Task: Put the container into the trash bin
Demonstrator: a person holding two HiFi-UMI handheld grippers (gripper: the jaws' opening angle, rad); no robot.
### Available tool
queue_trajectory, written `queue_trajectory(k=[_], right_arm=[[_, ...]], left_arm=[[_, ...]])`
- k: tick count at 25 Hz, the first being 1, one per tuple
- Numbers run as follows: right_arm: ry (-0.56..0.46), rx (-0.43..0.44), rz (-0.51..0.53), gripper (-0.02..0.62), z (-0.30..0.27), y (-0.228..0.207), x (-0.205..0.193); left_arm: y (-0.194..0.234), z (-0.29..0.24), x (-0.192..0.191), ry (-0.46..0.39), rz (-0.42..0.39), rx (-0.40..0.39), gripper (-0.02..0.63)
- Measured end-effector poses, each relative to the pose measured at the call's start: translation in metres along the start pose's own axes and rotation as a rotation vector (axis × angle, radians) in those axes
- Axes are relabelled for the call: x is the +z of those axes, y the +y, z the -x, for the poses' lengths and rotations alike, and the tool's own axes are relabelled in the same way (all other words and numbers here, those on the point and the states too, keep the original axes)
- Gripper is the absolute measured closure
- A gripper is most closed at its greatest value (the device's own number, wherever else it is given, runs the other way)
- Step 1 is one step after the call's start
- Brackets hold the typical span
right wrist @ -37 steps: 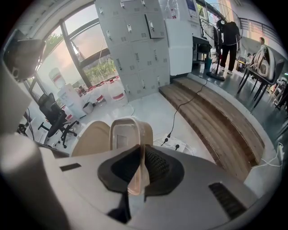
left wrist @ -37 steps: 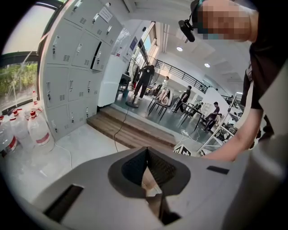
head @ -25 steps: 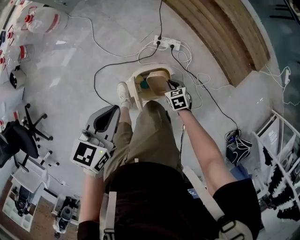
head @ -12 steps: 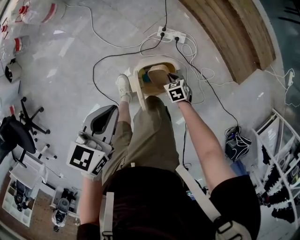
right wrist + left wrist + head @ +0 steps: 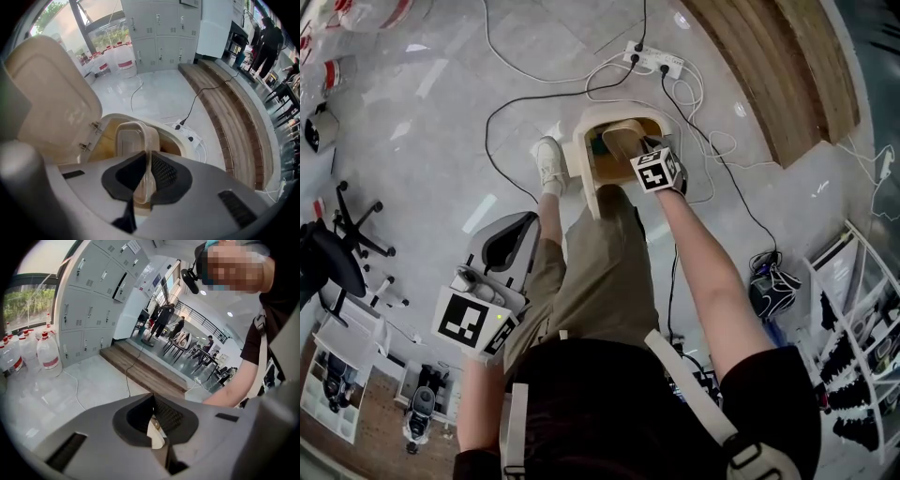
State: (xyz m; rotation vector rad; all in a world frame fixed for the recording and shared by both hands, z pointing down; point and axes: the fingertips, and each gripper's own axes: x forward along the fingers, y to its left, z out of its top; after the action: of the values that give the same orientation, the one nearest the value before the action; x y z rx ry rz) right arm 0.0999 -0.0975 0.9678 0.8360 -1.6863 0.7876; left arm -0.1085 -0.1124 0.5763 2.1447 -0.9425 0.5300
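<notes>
A beige trash bin (image 5: 581, 155) stands on the floor with its lid (image 5: 51, 98) swung up. My right gripper (image 5: 639, 148) points steeply down over its mouth, shut on the rim of a clear plastic container (image 5: 133, 140). The container (image 5: 619, 141) hangs on edge inside the bin's opening (image 5: 187, 140); the right gripper (image 5: 149, 161) pinches its near rim. My left gripper (image 5: 514, 234) hangs beside my left leg, away from the bin. The left gripper (image 5: 152, 406) has its jaws together, with a small pale bit showing low between them.
A white shoe (image 5: 548, 169) rests against the bin's left side. A power strip (image 5: 654, 58) and loose cables (image 5: 502, 122) lie behind the bin. A wooden step (image 5: 769, 66) runs along the right. An office chair (image 5: 337, 253) and water bottles (image 5: 47, 350) stand at the left.
The right gripper has sunk with the container toward the bin's mouth. The left gripper has dropped a little beside my leg.
</notes>
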Motion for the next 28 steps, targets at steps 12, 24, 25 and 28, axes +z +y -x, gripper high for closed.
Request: queue_trajectory(k=[12, 24, 25, 28], right_arm=[[0.08, 0.008, 0.11, 0.552, -0.047, 0.01, -0.015], [0.12, -0.007, 0.158, 0.551, -0.079, 0.012, -0.028], [0.121, -0.008, 0.156, 0.551, -0.081, 0.011, -0.028], [0.129, 0.008, 0.142, 0.549, -0.088, 0.014, -0.028]], left_arm=[[0.012, -0.003, -0.029, 0.024, 0.029, 0.015, 0.598], [0.02, -0.003, -0.06, 0.048, 0.063, 0.033, 0.598], [0.021, -0.003, -0.061, 0.049, 0.065, 0.033, 0.598], [0.023, -0.003, -0.067, 0.06, 0.067, 0.034, 0.598]])
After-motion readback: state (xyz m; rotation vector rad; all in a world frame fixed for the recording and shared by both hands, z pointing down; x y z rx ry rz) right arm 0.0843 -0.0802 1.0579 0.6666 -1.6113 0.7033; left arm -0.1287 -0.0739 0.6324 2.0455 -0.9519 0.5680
